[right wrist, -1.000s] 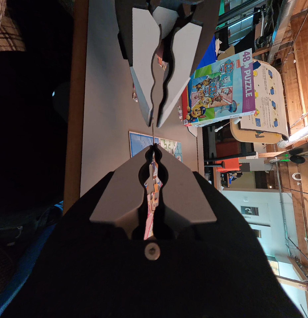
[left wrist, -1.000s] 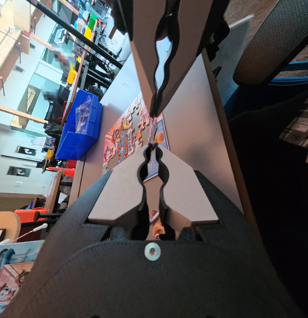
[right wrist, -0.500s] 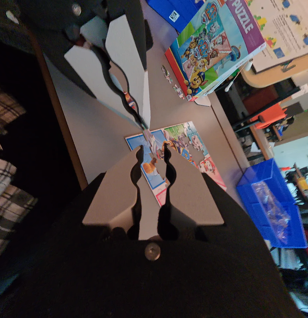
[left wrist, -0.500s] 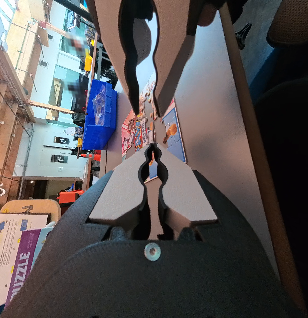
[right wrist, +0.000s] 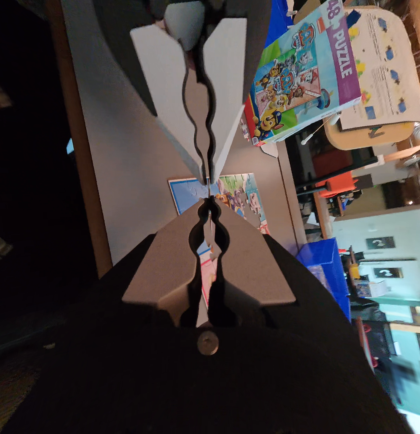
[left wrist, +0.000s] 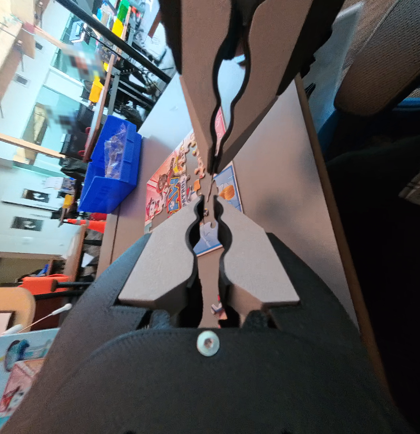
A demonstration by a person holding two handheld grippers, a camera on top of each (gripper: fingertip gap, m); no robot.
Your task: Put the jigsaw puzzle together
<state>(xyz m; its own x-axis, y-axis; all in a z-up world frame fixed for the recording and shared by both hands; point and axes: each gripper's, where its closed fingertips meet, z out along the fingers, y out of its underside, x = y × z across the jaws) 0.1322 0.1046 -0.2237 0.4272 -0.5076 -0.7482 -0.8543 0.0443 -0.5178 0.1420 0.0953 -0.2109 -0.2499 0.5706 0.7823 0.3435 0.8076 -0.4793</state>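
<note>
A thin jigsaw piece [left wrist: 210, 187] hangs edge-on in the air between my two grippers, which face each other tip to tip above the grey table [left wrist: 274, 187]. My left gripper [left wrist: 208, 199] is pinched on one end of it. My right gripper [left wrist: 212, 168] is pinched on the other end. In the right wrist view the piece [right wrist: 211, 220] sits between my right gripper's tips [right wrist: 208, 200], and the left gripper [right wrist: 208, 182] meets it from above. The partly built colourful puzzle [left wrist: 171, 195] lies flat on the table below and also shows in the right wrist view [right wrist: 234, 195].
The puzzle box [right wrist: 303, 82] stands at the table's far side, with loose pieces [right wrist: 244, 131] beside it. A blue bin [left wrist: 110, 169] holding a clear bag sits past the puzzle. A loose piece [left wrist: 216, 310] lies near me. A mesh chair [left wrist: 380, 58] stands by the table's edge. The grippers are tip to tip, or close to it.
Half a second ago my right gripper was open and swung aside while the left held the piece alone. Now the right gripper has swung back in line and shut on the piece.
</note>
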